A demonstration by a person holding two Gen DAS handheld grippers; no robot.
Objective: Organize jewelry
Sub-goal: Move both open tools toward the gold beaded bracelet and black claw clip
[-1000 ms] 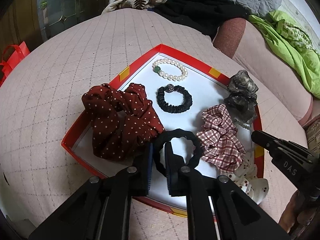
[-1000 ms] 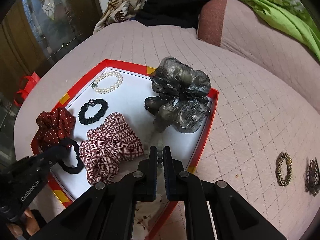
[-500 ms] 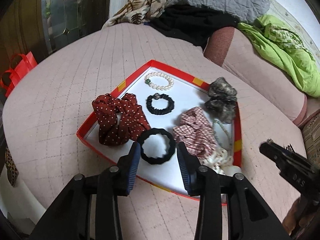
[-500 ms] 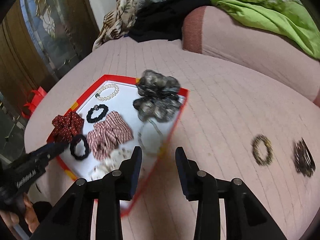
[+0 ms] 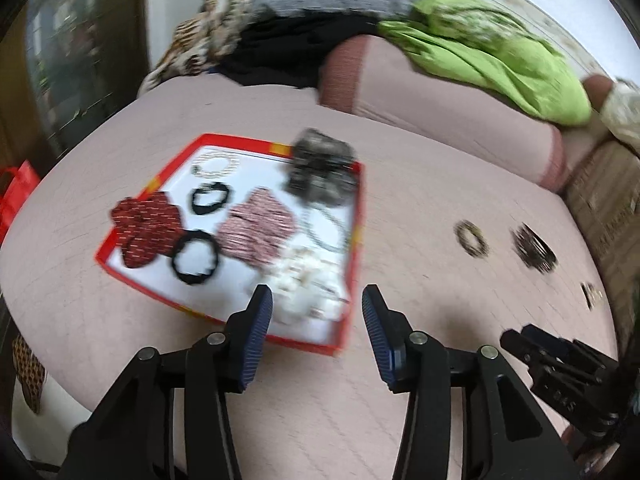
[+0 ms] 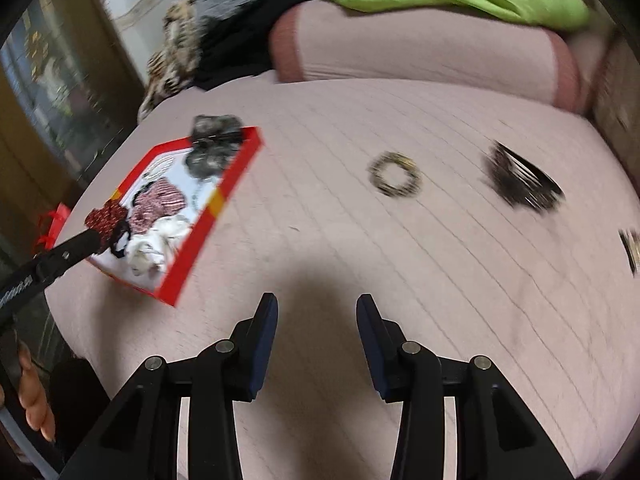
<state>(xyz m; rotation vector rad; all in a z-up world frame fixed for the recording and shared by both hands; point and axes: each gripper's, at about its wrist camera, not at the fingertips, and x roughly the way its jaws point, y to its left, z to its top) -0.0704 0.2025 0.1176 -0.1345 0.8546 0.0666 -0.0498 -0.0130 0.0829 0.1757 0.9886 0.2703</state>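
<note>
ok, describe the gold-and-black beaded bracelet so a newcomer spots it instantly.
Start at the red tray on the pink quilted bed. Outside it, to its right on bare quilt, lies the beaded bracelet: an open ring, unlike the solid dark hair clip further right.

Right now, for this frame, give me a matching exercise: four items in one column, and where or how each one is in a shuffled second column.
1. black hair tie
2. gold beaded bracelet
3. grey scrunchie
4. left hand-held gripper

a. on the quilt, outside the red tray
b. open, empty
c. tray's far corner
d. in the tray beside the dotted red scrunchie

Pairs: 1-d, 2-a, 3-c, 4-b
</note>
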